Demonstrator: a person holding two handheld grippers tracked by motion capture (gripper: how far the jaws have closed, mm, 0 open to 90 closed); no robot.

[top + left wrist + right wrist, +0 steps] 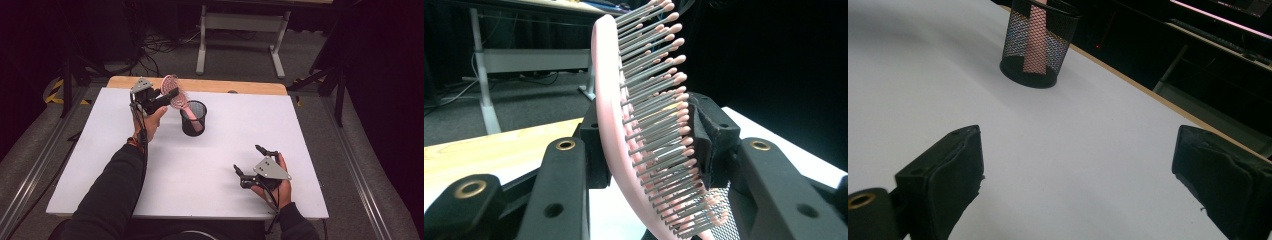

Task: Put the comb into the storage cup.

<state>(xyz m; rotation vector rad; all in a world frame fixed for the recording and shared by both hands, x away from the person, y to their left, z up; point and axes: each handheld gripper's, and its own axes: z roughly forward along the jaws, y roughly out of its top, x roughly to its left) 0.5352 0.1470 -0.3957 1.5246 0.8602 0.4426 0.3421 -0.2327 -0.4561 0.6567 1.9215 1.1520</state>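
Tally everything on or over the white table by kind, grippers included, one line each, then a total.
Pink hairbrush: 1, its handle down in the cup
Black mesh cup: 1
Hand-held grippers: 2, the left gripper clamped on the brush head, the right gripper open and empty
Total: 4

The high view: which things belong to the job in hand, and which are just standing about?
In the job:
- pink hairbrush, held by its head in the left claw
- black mesh cup, holding its handle

Idle:
- right claw, open, empty
- grey desk frame behind
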